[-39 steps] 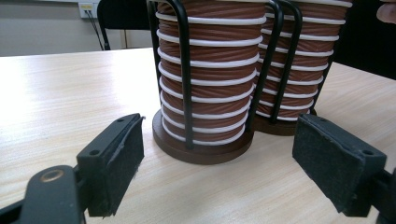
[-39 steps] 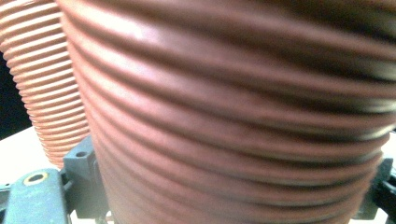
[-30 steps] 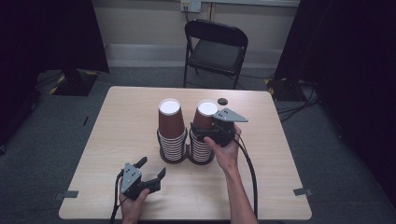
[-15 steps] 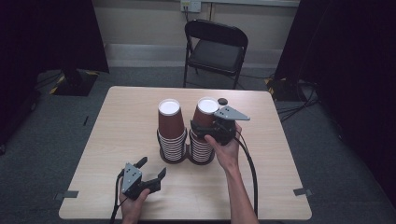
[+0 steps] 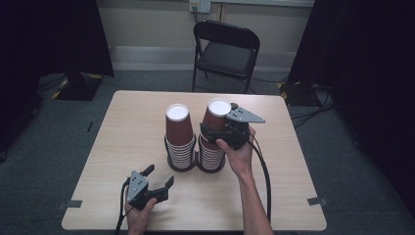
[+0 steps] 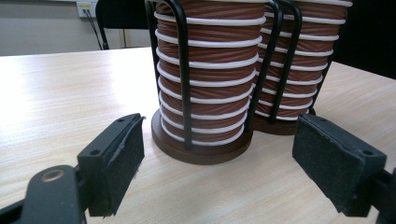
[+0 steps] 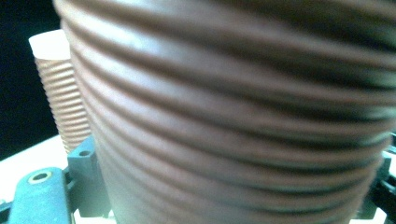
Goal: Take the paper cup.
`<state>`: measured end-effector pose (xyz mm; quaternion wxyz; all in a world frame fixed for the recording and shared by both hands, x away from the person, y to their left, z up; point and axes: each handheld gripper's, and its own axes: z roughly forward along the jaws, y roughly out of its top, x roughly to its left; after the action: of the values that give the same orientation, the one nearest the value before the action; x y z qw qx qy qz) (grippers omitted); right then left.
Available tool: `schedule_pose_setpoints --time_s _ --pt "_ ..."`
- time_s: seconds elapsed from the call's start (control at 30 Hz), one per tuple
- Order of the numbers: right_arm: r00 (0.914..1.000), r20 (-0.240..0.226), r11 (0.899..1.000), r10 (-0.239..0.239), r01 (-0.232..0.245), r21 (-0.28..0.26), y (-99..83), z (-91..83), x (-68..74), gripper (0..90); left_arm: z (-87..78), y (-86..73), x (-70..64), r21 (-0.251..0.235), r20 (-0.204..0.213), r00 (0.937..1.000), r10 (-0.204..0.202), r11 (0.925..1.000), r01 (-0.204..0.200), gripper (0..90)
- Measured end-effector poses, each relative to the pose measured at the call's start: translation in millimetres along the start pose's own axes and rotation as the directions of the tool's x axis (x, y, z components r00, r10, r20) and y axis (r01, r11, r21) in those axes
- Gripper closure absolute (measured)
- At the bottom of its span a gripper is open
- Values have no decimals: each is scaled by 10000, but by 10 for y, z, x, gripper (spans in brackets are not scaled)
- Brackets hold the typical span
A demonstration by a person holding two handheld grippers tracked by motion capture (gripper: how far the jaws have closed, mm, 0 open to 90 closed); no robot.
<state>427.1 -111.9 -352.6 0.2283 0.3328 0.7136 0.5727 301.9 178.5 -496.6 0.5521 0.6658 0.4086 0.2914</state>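
Note:
Two stacks of upside-down brown ribbed paper cups stand in a black wire double holder (image 5: 195, 164) at the table's middle. My right gripper (image 5: 211, 131) is shut on the top cup of the right stack (image 5: 215, 117), which is lifted a little and tilted. In the right gripper view that cup (image 7: 243, 112) sits close between the jaws, with the left stack (image 7: 60, 88) behind. The left stack (image 5: 178, 137) stands untouched. My left gripper (image 5: 159, 177) rests open near the front edge, its pads (image 6: 119, 158) apart before the holder's base (image 6: 201, 151).
A black folding chair (image 5: 225, 49) stands behind the wooden table (image 5: 293, 186). Dark curtains hang at both sides. Cables trail from both grippers toward the front edge. Bits of tape mark the floor beside the table.
The right gripper has risen slightly with the top cup of the right stack. The left gripper has stayed put.

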Motion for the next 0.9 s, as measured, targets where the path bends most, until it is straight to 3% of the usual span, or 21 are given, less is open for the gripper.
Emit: schedule_pose_setpoints --time_s 0.33,0.6,0.9 --pt "9999 -133 9993 -59 54 -360 86 -42 1 125 1 0 -6 -1 -1 10000 37 10000 -37 166" --pt "10000 18 9981 -2 3 -622 115 -103 -22 126 6 1 -9 42 49 10000 69 10000 -69 169" --pt "9999 -98 9979 -42 35 -649 201 -116 -9 127 4 0 -9 22 42 10000 54 10000 -54 169"
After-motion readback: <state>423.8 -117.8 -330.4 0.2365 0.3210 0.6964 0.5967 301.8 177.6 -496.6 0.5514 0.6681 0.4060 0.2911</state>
